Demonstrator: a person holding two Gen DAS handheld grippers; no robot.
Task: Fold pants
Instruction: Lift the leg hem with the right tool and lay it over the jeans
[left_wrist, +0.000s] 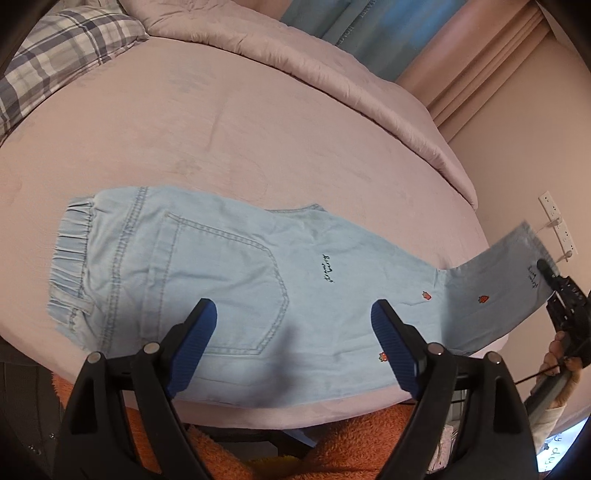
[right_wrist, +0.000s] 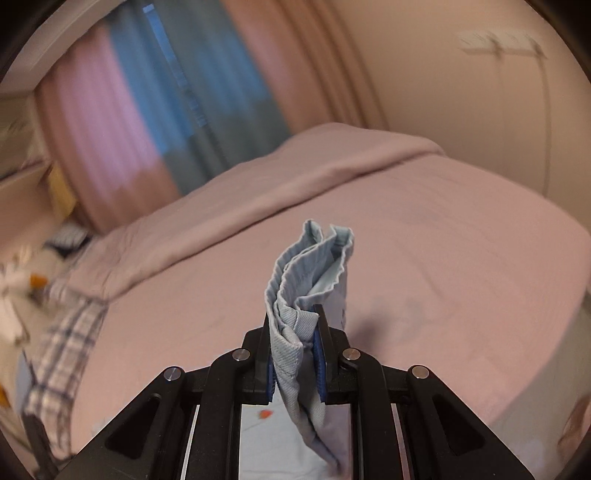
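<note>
Black tool frame, ribbed blue pads (silver pivot screws).

One pair of light blue denim pants lies on one bed covered in pink. On the pants, one back pocket shows, along with three small red strawberry patches, the middle one at, and two lines of dark script, one at. There are two claws: the left claw, with two blue-padded fingers spread apart, and the right claw, its two fingers pinched on the cuff. One plaid pillow and one folded pink quilt rest on the bed. Wall sockets are too small to count.
</note>
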